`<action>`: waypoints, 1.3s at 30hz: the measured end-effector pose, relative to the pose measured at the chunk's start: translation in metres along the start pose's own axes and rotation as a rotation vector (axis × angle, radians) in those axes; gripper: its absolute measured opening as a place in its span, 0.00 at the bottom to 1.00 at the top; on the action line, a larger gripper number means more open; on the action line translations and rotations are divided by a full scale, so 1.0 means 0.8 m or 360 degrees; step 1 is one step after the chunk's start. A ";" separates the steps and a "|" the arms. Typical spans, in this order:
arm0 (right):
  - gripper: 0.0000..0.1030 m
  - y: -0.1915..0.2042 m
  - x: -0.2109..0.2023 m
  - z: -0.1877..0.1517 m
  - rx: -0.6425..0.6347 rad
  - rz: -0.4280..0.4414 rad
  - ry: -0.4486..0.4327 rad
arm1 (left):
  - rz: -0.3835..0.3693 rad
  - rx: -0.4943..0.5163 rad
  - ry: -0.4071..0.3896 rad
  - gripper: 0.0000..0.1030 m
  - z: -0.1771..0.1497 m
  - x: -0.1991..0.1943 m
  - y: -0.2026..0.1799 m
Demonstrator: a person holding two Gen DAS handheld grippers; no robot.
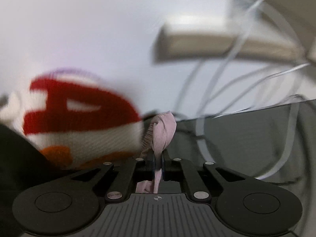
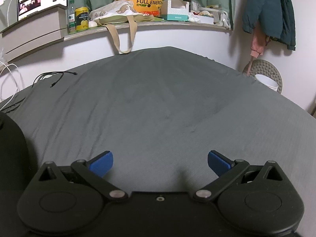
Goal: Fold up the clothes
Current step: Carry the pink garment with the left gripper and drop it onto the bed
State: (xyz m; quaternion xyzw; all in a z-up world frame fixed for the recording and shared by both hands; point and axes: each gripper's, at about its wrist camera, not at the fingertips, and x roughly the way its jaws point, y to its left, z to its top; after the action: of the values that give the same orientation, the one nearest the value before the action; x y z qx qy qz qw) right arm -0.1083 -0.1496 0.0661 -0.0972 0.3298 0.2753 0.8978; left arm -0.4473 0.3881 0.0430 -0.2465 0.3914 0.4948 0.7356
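We had the left gripper point(image 1: 157, 161) clamped down tight on a strip of pale pink ribbed fabric point(image 1: 163, 130), the jaws closed right onto it, cloth poking up past the tips toward twelve o'clock and a little more of it bunched behind them. At nine o'clock of that pinch hung a white knit piece with red and orange patches point(image 1: 79, 122), blurred, raised against the wall; whether it belonged to the pink garment or was another one, we could not tell.

Our right gripper point(image 2: 160, 163) was spread wide with nothing between its blue pads point(image 2: 101, 163), looking out over the grey bedsheet point(image 2: 158, 102), which lay bare in that view.

The risks, as we judged them: the pinch was narrow and on a thin ribbed edge, so a quick swing could have pulled the fabric out and dropped the lot in a heap. The blur in the left view suggested speed, which would have made that likelier. With one hold only, the garment would have hung twisted and landed creased. Off at two o'clock of the left view, white cables point(image 1: 223, 75) looped close by, and black ones point(image 2: 53, 77) lay at ten o'clock on the sheet; trailing cloth could have snagged either.
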 end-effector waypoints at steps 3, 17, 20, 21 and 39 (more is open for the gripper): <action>1.00 0.001 -0.003 0.000 -0.0005 0.0006 -0.0010 | -0.0208 0.0042 -0.0102 0.05 -0.006 -0.045 -0.009; 1.00 -0.004 -0.029 0.010 0.0050 0.0037 -0.0136 | -0.1197 0.0451 -0.0482 0.05 0.078 -0.286 -0.096; 1.00 -0.012 -0.039 0.016 0.0080 0.0029 -0.0190 | -0.1479 0.0515 -0.0531 0.05 0.091 -0.338 -0.145; 1.00 -0.015 -0.043 0.018 0.0097 0.0028 -0.0212 | -0.1591 0.0517 -0.0554 0.05 0.099 -0.352 -0.167; 1.00 -0.188 -0.186 0.021 0.0615 -0.0349 -0.0906 | -0.2307 0.1160 -0.0695 0.05 0.005 -0.501 -0.454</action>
State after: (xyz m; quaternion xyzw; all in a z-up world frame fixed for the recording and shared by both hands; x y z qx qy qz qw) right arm -0.1094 -0.3327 0.1739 0.1201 0.1003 0.1260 0.9796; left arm -0.1933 0.0356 0.3651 -0.0826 0.1204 -0.2211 0.9643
